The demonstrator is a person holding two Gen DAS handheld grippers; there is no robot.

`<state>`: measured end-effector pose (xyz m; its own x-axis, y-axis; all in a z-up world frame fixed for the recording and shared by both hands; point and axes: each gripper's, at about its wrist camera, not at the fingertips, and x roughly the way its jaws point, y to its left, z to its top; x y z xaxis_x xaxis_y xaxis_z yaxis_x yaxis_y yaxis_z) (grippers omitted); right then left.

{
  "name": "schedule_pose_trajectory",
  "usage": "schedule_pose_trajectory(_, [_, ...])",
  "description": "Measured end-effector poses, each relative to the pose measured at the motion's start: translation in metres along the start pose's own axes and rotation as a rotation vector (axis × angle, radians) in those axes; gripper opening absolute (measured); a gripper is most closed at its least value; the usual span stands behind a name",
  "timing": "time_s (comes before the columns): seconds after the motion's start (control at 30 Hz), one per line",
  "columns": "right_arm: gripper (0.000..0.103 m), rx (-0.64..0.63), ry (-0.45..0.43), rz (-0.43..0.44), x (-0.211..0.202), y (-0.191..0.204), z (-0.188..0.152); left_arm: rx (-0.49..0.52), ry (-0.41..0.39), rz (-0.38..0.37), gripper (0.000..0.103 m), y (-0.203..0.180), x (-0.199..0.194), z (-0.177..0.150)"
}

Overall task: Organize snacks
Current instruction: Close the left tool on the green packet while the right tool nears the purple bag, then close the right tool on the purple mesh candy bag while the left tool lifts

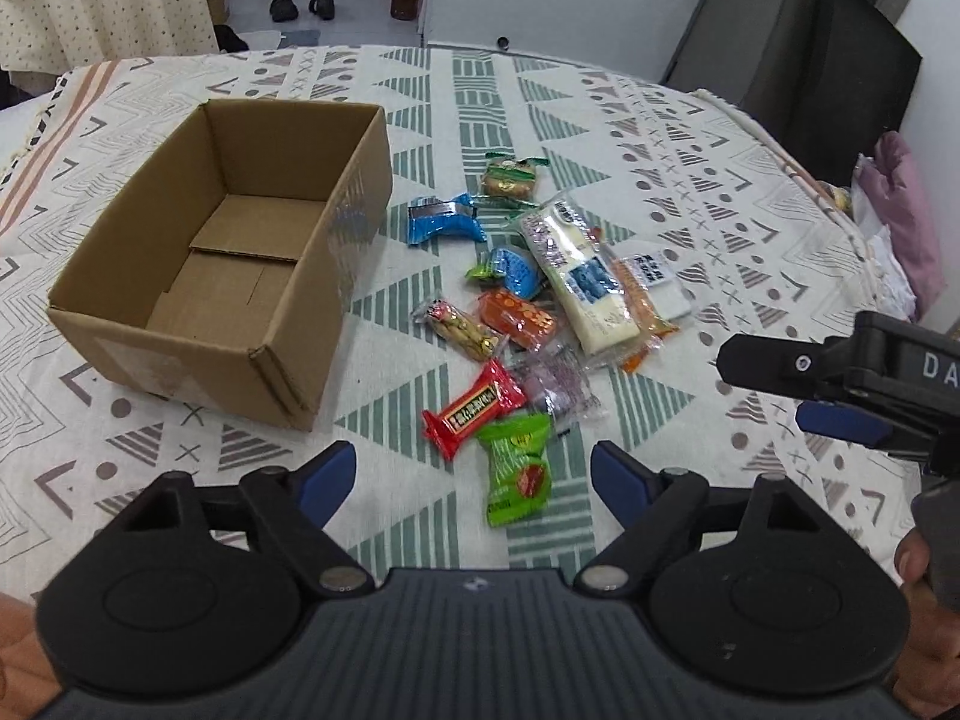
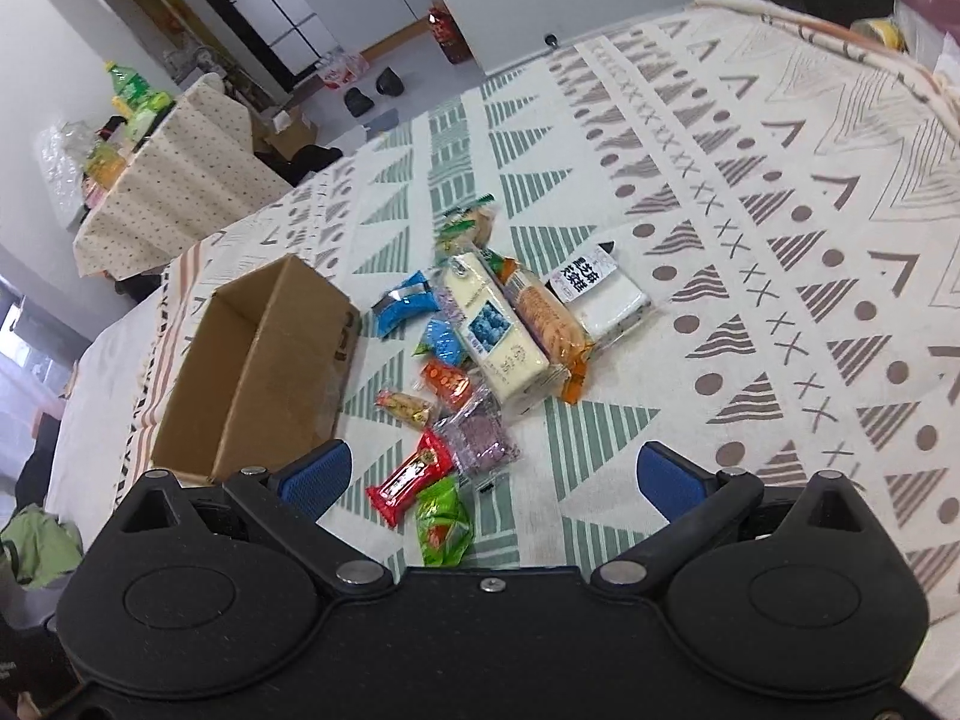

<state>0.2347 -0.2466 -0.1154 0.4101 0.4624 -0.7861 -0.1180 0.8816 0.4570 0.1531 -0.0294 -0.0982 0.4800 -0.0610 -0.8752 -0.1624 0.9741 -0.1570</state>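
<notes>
Both tongs hover spread and empty above the table's near edge: left tongs (image 1: pixel 471 480), right tongs (image 2: pixel 495 474). The box (image 1: pixel 198 312) sits open toward the table's left edge. Beside its right wall the snacks (image 1: pixel 528 300) lie heaped mid-table, a green packet (image 1: pixel 519 471) nearest, touching a red bar (image 1: pixel 474 414).

Brown cardboard box (image 1: pixel 228 276). Cream cloth (image 1: pixel 600 120) on the worktop, patterned with green and grey-brown striped triangles, crosses and dots. Snack wrappers: red with gold label (image 1: pixel 474 414), bright green (image 1: pixel 519 471), orange (image 1: pixel 516 318), blue (image 1: pixel 444 219), white with blue patch (image 1: pixel 576 276). Black tongs, blue pads (image 1: pixel 327 483).
</notes>
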Motion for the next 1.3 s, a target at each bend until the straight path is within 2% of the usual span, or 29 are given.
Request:
schedule_pose_trajectory(0.17, [0.1,0.006,0.019,0.041,0.022,-0.005,0.004,-0.019,0.051,-0.013,0.079,-0.002,0.024,0.006])
schedule_pose_trajectory(0.3, [0.09,0.019,0.055,0.064,0.041,-0.011,0.001,-0.029,0.084,-0.027,0.071,-0.004,0.04,0.008])
schedule_pose_trajectory(0.53, [0.083,0.054,0.102,0.087,0.062,-0.024,-0.001,-0.078,0.147,-0.043,0.06,-0.006,0.072,0.005])
schedule_pose_trajectory(0.7, [0.076,0.052,0.125,0.115,0.072,-0.027,-0.002,-0.111,0.176,-0.042,0.058,-0.006,0.092,0.003])
schedule_pose_trajectory(0.77, [0.075,0.038,0.132,0.122,0.076,-0.025,-0.002,-0.125,0.187,-0.035,0.054,-0.004,0.099,0.002])
schedule_pose_trajectory(0.9, [0.072,0.005,0.138,0.132,0.085,-0.022,-0.003,-0.172,0.197,-0.059,0.03,0.001,0.104,0.003])
schedule_pose_trajectory(1.13, [0.07,-0.056,0.129,0.096,0.103,-0.008,0.0,-0.206,0.18,-0.053,0.028,0.01,0.097,0.005])
schedule_pose_trajectory(1.3, [0.065,-0.125,0.141,0.049,0.119,0.008,-0.001,-0.219,0.187,-0.048,0.028,0.019,0.098,0.006])
